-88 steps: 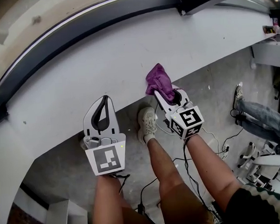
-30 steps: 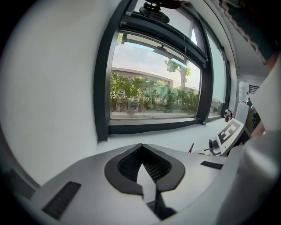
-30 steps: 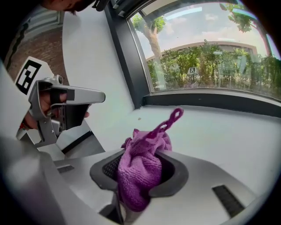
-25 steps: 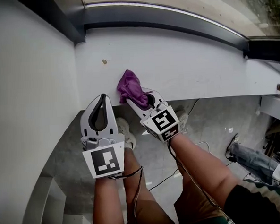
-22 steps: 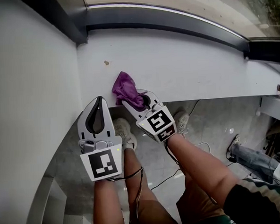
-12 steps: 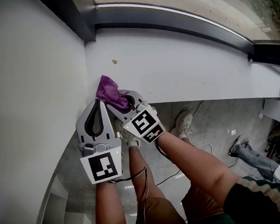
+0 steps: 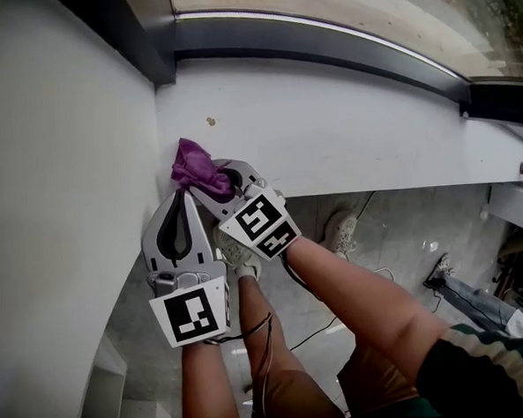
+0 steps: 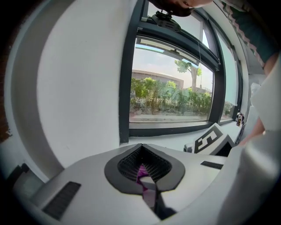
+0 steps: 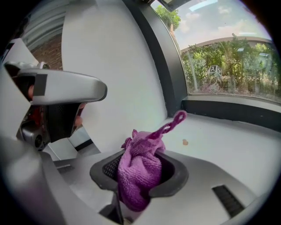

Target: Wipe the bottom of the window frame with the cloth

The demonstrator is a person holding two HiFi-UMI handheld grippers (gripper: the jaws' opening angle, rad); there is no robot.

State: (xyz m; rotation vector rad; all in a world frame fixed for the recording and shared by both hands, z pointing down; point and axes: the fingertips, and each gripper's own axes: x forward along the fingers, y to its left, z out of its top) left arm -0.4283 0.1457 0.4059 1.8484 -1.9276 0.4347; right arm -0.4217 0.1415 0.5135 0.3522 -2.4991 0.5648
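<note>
Purple cloth [image 7: 197, 168] is bunched into a wad and pinched in my right gripper [image 7: 214, 184]; in the right gripper view the jaws are clamped on the cloth [image 9: 140, 173], which bulges up and out between the dark pads [image 9: 175, 176], with its hanging loop [image 9: 178, 118] sticking up toward the glass. The wad sits on the white sill [image 7: 354, 136] at its far left end, right against the corner where the sill meets the white side wall [image 7: 56, 172], close to the sill's front edge. Small brown speck [image 7: 210, 121] on the sill just beyond the cloth, not touching it; it also shows in the right gripper view [image 9: 185, 142]. Dark bottom rail of the window frame [image 7: 322, 41] runs along the back of the sill, well apart from the cloth. My left gripper [image 7: 183, 195] is just beside the right one on its left, jaws pressed together at the tips and holding nothing, tip near the sill's front edge; whether it touches the sill I can't tell. Through the left gripper [image 8: 142, 169] pads only a sliver of purple shows beyond. Right marker cube [image 7: 260, 223] faces up. Below: grey floor [image 7: 395, 231] and my shoes [image 7: 341, 232].
</note>
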